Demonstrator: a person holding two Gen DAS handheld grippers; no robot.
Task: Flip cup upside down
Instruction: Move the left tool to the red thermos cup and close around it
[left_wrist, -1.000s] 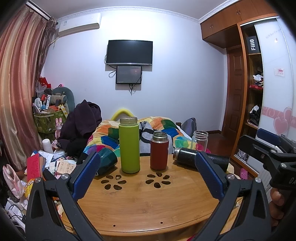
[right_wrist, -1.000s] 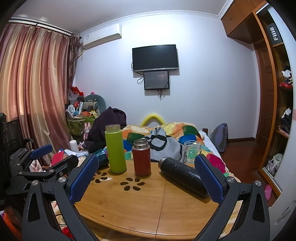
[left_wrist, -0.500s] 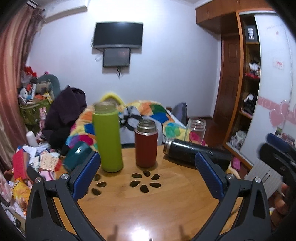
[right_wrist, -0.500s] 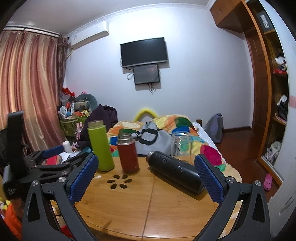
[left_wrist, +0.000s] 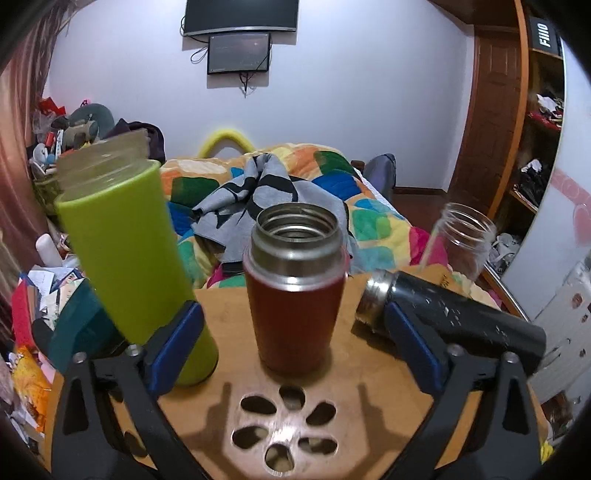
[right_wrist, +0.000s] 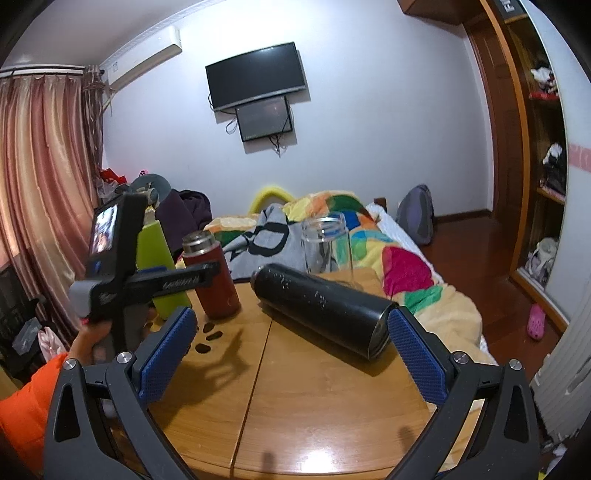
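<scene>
A red open-topped thermos cup (left_wrist: 295, 295) stands upright on the round wooden table (left_wrist: 362, 373), straight ahead of my open left gripper (left_wrist: 295, 343), whose blue pads flank it without touching. It also shows in the right wrist view (right_wrist: 212, 277). My right gripper (right_wrist: 291, 350) is open and empty, facing a black flask (right_wrist: 321, 310) lying on its side. The left gripper's body (right_wrist: 147, 284) shows at the left of the right wrist view.
A tall green bottle (left_wrist: 129, 258) stands left of the red cup, close to the left pad. A clear glass jar (left_wrist: 461, 240) stands behind the black flask (left_wrist: 454, 321). A teal object (left_wrist: 77, 325) lies at the table's left edge. A bed lies beyond.
My left gripper has moved forward and close to the red cup, which now sits between its pads. My right gripper has moved nearer the black flask.
</scene>
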